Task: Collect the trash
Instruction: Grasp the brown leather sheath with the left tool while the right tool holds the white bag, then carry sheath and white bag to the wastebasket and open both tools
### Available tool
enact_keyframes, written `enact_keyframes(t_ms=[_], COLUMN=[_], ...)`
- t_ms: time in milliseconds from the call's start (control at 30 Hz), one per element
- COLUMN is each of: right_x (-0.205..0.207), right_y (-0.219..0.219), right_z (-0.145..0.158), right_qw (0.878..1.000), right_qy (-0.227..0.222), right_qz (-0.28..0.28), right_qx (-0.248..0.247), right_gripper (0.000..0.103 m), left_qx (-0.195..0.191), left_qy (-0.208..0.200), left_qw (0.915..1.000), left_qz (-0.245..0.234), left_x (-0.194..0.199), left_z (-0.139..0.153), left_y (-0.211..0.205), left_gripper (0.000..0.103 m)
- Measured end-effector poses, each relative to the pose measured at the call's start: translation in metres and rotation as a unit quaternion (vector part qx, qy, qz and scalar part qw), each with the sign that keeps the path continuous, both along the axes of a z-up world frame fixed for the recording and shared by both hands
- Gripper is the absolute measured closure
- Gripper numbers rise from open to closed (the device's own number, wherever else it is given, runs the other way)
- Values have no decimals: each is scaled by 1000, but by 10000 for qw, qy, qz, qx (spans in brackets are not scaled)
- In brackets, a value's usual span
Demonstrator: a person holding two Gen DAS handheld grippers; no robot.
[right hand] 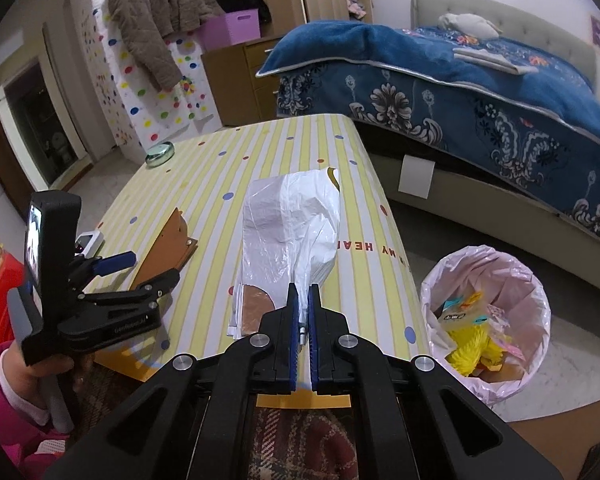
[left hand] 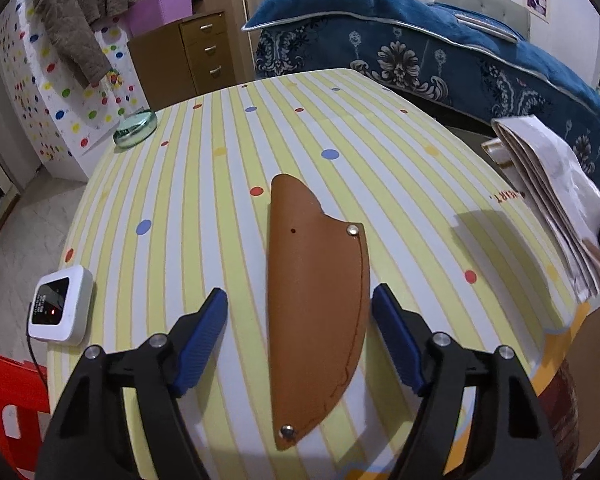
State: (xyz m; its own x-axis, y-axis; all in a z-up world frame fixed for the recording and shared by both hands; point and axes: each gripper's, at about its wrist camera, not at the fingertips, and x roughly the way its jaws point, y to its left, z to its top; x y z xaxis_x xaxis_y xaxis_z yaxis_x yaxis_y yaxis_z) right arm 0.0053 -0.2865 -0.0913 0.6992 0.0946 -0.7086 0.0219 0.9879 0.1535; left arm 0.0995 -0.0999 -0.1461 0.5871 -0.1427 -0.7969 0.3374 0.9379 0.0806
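Note:
A brown leather sheath (left hand: 318, 304) lies flat on the striped table (left hand: 228, 184). My left gripper (left hand: 300, 300) is open, its blue fingers on either side of the sheath's near half, just above the table. The sheath (right hand: 168, 248) and the left gripper (right hand: 120, 268) also show at the left of the right wrist view. My right gripper (right hand: 303, 292) is shut on the near end of a white plastic bag (right hand: 288, 224) that lies on the table over folded paper. In the left wrist view the bag and paper (left hand: 556, 192) show at the right edge.
A bin with a pink liner (right hand: 488, 320) holding yellow and other trash stands on the floor right of the table. A white device with a cable (left hand: 60, 304) sits at the table's left edge. A glass dish (left hand: 136, 128) is at the far left corner. A bed (right hand: 480, 92) lies beyond.

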Motion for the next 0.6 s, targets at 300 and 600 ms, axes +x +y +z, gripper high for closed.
enact_keyframes(t_ms=[300,600], right_x=[-1,-11], right_y=[-1,-18], right_z=[-5,0], right_qw=[10000,9997], right_qy=[68,10], right_qz=[-32,-256], right_qx=[42,62], right_gripper=[99,99], left_qx=[-202,-981], left_qy=[26,131], left_qw=[9993,9921], left_qz=[-319,-766], left_x=[-8,-38], left_z=[1,37], left_y=[-3,-20], left_gripper=[53,53])
